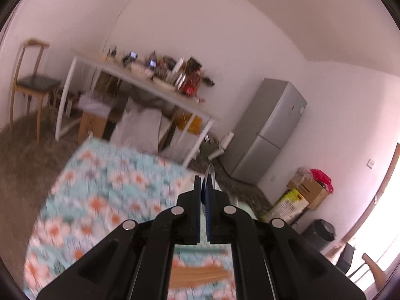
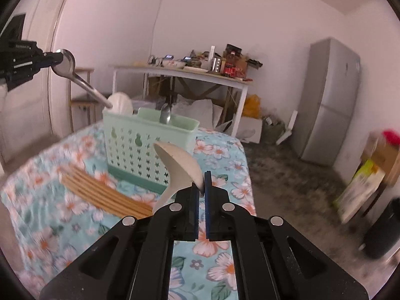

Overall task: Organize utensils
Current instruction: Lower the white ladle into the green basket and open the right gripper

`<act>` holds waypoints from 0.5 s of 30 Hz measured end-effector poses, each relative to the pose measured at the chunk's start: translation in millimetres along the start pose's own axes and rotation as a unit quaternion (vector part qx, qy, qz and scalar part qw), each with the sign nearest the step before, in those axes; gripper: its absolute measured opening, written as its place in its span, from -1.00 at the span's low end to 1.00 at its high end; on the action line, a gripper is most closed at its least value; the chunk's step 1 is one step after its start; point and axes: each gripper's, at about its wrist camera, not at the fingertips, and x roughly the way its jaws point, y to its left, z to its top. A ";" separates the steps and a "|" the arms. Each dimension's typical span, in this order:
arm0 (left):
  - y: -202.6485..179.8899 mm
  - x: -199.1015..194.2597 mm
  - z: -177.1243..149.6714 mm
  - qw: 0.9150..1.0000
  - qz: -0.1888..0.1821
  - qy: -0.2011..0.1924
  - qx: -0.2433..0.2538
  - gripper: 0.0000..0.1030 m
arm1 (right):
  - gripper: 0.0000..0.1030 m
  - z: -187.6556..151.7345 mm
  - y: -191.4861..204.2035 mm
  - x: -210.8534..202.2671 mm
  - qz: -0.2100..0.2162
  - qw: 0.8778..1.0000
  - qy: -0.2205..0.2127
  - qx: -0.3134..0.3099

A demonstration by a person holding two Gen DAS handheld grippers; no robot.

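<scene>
In the right wrist view a mint green utensil basket (image 2: 140, 150) stands on the floral tablecloth (image 2: 62, 215). A white spoon (image 2: 122, 103) and a metal spoon (image 2: 165, 116) stand inside it. My left gripper (image 2: 56, 60) is shut on the bowl of a metal spoon (image 2: 82, 81), handle end at the basket's left rim. In the left wrist view that gripper (image 1: 204, 182) is shut, with the spoon's edge (image 1: 211, 175) showing between its fingers. My right gripper (image 2: 201, 177) is shut on a white ceramic spoon (image 2: 180, 168). Several wooden chopsticks (image 2: 105, 192) lie in front of the basket.
A cluttered white table (image 2: 190, 75) stands behind. A grey fridge (image 2: 330, 95) is at the right, with cardboard boxes (image 2: 375, 165) and a black bin (image 2: 382, 232). A wooden chair (image 1: 30, 85) stands far left in the left wrist view.
</scene>
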 end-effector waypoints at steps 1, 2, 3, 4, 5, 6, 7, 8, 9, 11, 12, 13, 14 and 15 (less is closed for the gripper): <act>-4.4 2.1 7.3 1.000 0.009 -0.008 0.012 -0.96 | -0.97 2.0 -6.8 -0.3 0.007 1.000 -0.002 0.015; -7.4 3.8 11.7 0.999 0.017 -0.014 0.023 -0.96 | -0.97 4.9 -9.4 2.3 0.013 1.000 -0.005 0.024; -11.1 7.9 16.4 0.999 0.030 -0.020 0.036 -0.96 | -0.97 8.0 -13.7 3.4 0.018 0.999 -0.009 0.034; -13.5 10.1 18.0 0.998 0.038 -0.022 0.044 -0.96 | -0.97 12.7 -16.9 7.2 0.023 0.999 -0.012 0.043; -16.0 14.6 20.6 0.997 0.047 -0.023 0.055 -0.96 | -0.97 14.8 -17.1 12.9 0.026 0.998 -0.014 0.048; -18.2 19.6 22.5 0.996 0.059 -0.023 0.066 -0.96 | -0.97 16.9 -20.2 13.9 0.030 0.998 -0.016 0.054; -19.6 23.9 22.9 0.995 0.069 -0.022 0.075 -0.96 | -0.97 19.1 -22.9 15.6 0.034 0.998 -0.019 0.058; -21.9 29.7 23.2 0.993 0.080 -0.020 0.088 -0.96 | -0.97 20.4 -24.8 16.2 0.035 0.997 -0.021 0.060; -23.8 36.2 23.1 0.990 0.095 -0.016 0.101 -0.96 | -0.97 21.7 -25.3 18.0 0.036 0.997 -0.023 0.061; -26.3 47.1 21.5 0.986 0.113 -0.006 0.119 -0.96 | -0.97 25.7 -29.9 18.7 0.040 0.996 -0.030 0.067; -28.7 55.3 19.9 0.983 0.126 0.001 0.133 -0.96 | -0.97 28.2 -32.2 18.2 0.042 0.996 -0.035 0.069; -29.9 61.5 18.6 0.981 0.131 0.008 0.141 -0.96 | -0.97 30.9 -34.6 17.8 0.043 0.996 -0.040 0.071; -31.4 67.8 16.5 0.979 0.134 0.018 0.150 -0.96 | -0.97 33.2 -36.4 16.2 0.043 0.995 -0.044 0.073; -32.8 75.0 14.3 0.977 0.138 0.028 0.158 -0.96 | -0.97 35.8 -38.0 14.7 0.043 0.995 -0.049 0.074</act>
